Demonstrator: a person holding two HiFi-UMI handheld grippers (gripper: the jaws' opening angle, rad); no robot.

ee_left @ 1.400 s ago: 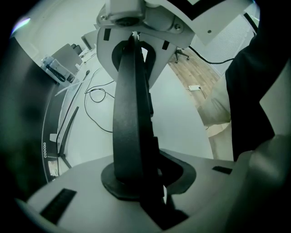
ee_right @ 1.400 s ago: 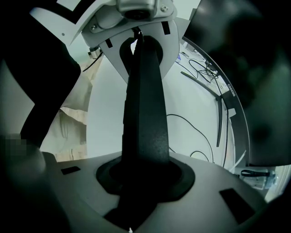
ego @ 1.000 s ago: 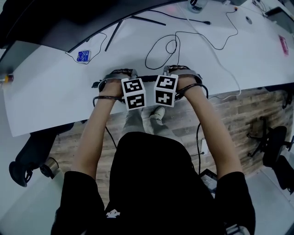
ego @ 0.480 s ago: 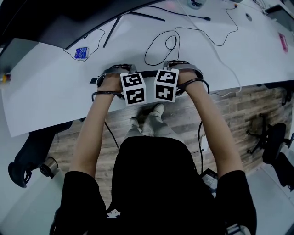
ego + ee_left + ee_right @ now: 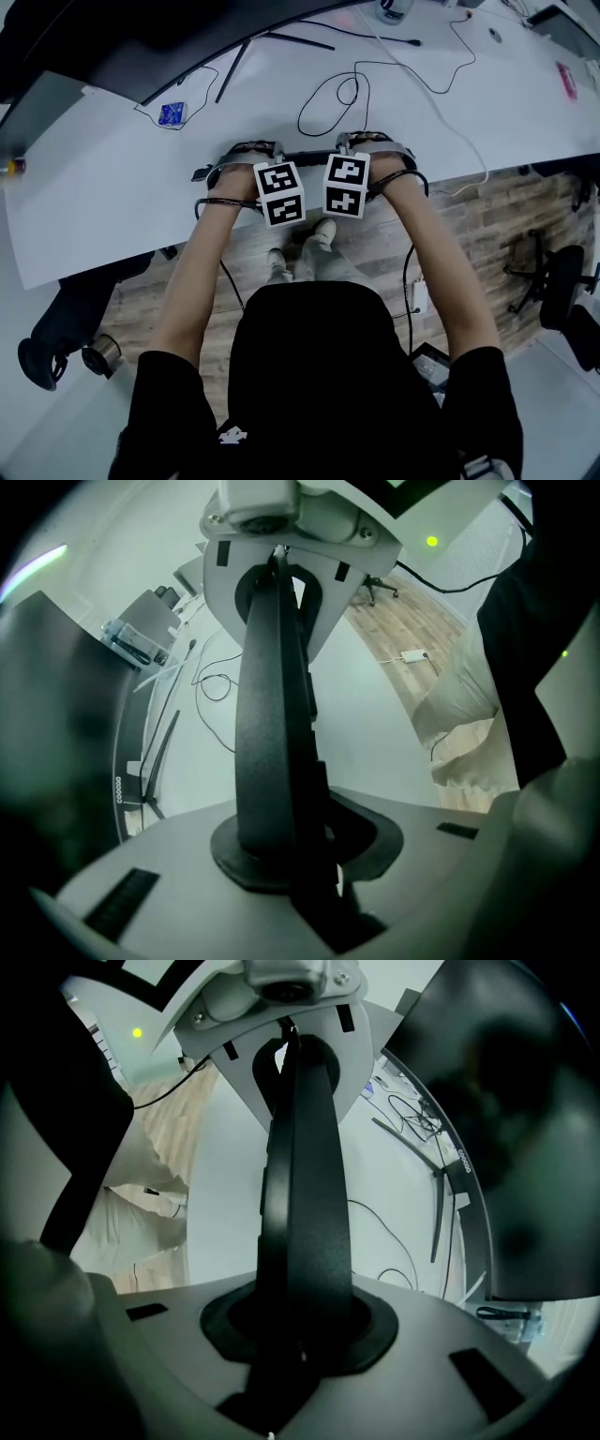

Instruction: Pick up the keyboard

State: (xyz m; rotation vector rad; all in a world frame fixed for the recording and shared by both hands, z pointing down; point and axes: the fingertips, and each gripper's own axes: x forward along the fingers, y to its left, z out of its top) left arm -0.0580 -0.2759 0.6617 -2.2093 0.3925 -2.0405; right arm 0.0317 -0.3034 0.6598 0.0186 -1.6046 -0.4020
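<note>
Black and thin, the keyboard shows only edge-on, a dark bar along the near edge of the white desk, running from hand to hand. The left gripper has its jaws drawn narrow onto that slab, and the right gripper clamps it the same way (in each gripper view the keyboard rises straight up from between the jaws). In the head view the fingertips are buried under hands and marker cubes. No camera faces the keys, and whether the keyboard rests on the desk or hangs clear I cannot tell. Beyond lie looping cables and a blue packet.
</note>
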